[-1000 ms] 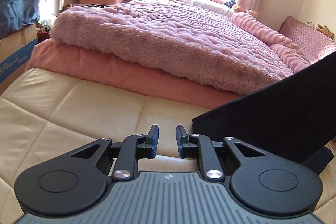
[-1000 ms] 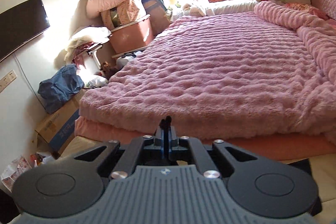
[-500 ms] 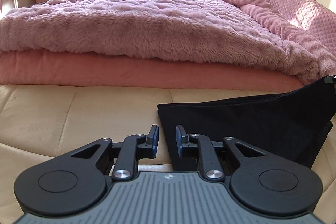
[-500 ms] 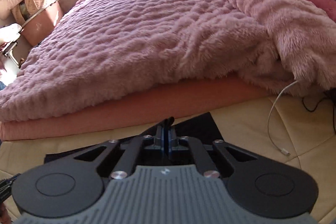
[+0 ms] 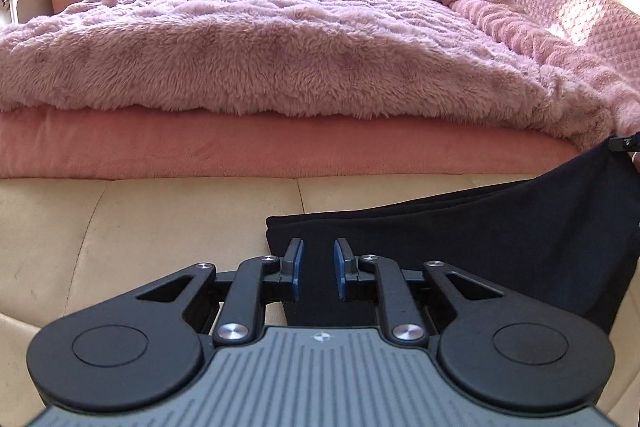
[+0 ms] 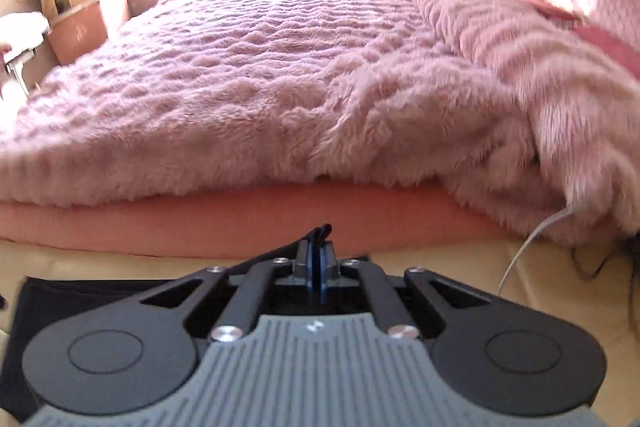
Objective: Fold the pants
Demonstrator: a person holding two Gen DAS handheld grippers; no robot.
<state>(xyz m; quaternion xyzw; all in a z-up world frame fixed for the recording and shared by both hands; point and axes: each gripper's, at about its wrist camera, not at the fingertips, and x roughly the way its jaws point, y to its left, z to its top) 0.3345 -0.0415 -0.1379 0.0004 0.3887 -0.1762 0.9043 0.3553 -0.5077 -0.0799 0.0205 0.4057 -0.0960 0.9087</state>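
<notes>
The black pants (image 5: 500, 239) lie mostly flat on the cream padded surface (image 5: 140, 227) in front of the bed, at about 3 o'clock from the left tool in the left wrist view. Their long axis runs across the picture, from 9 o'clock to 3 o'clock, parallel to the bed edge. The near end points to 9 o'clock; the far end rises to 2 o'clock, where it is lifted.

The right tool (image 6: 318, 259) is closed on a corner of the pants, and a small tip of cloth stands out above its tips. The left tool (image 5: 318, 267) is narrowly open; its jaws have just been closing a little, with the cloth edge lying between and under them, but the pads do not press on it.

To do this step well, I think the left tool must pinch all the layers at the edge, not only the top one, and both tools should keep the cloth tight so that the fold stays straight.

The pink furry blanket (image 5: 280, 67) covers the bed behind, at 12 o'clock, and a white cable (image 6: 536, 247) hangs at 3 o'clock in the right wrist view.
</notes>
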